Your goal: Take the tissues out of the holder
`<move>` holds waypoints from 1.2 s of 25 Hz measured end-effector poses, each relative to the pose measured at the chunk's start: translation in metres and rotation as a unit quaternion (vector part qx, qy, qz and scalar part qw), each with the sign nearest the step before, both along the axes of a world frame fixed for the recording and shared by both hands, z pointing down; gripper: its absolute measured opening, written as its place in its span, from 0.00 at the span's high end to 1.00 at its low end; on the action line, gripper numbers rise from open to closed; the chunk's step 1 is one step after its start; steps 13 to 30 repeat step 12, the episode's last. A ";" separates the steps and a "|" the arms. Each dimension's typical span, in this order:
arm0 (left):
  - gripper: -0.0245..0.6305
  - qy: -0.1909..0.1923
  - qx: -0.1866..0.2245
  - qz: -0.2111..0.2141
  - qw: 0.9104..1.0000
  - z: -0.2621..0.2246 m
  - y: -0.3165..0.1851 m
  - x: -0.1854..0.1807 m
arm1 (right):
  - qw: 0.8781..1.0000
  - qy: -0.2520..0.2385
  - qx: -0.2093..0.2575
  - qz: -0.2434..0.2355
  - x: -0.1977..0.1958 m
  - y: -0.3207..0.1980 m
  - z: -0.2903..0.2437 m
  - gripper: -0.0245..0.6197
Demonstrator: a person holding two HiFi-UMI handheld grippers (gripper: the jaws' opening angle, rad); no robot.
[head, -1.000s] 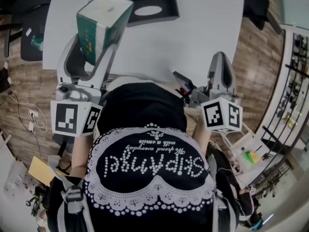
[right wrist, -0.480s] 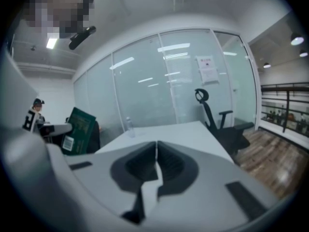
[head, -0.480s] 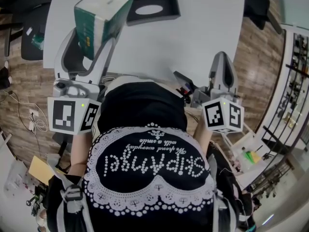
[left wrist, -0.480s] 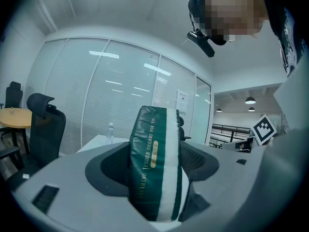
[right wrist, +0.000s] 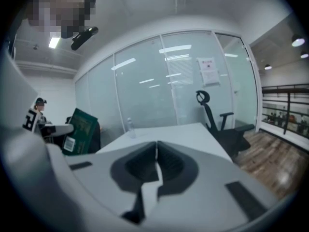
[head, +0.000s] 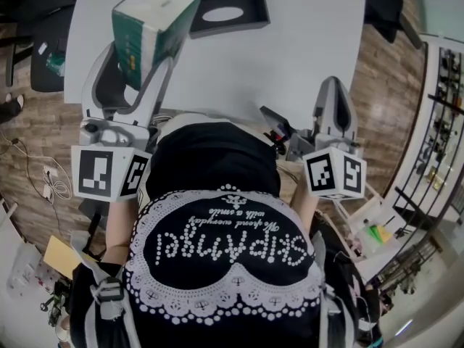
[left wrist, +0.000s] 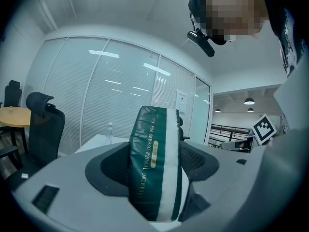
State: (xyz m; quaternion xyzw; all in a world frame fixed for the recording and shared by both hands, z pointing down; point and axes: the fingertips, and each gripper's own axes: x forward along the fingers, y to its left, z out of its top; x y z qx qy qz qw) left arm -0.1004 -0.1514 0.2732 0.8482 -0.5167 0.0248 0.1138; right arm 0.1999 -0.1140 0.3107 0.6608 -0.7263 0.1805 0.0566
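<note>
Raised slightly, tissue pack (head: 154,31) sat clamped in my left gripper (head: 143,62), print "TENDER DREAMS FOR YOU", black holder (head: 254,6) apart behind, right gripper (head: 332,96) closed, empty.

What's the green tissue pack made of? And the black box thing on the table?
The tissue pack is likely wrapped in thin plastic film: slight sheen, printed lettering. The holder looks dark, matte and stiff-edged, probably hard plastic, though that's uncertain.

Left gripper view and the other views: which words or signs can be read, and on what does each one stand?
"TENDER DREAMS FOR YOU": on the tissue pack.
"DREAMING": same pack, on a lower line.
"skipAngel": on the black shirt, upside down in the head view.
The shirt's small script and the wall notice are too blurred to read.
</note>
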 end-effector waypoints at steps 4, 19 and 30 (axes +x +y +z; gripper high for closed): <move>0.45 0.001 0.000 -0.001 1.000 0.000 -0.002 -0.002 | 1.000 0.000 0.002 0.003 0.000 -0.001 -0.001 0.91; 0.45 0.001 0.000 0.003 1.000 -0.001 0.001 0.004 | 1.000 0.003 0.000 0.007 0.005 0.003 -0.001 0.91; 0.45 0.001 0.000 0.003 1.000 -0.001 0.001 0.004 | 1.000 0.003 0.000 0.007 0.005 0.003 -0.001 0.91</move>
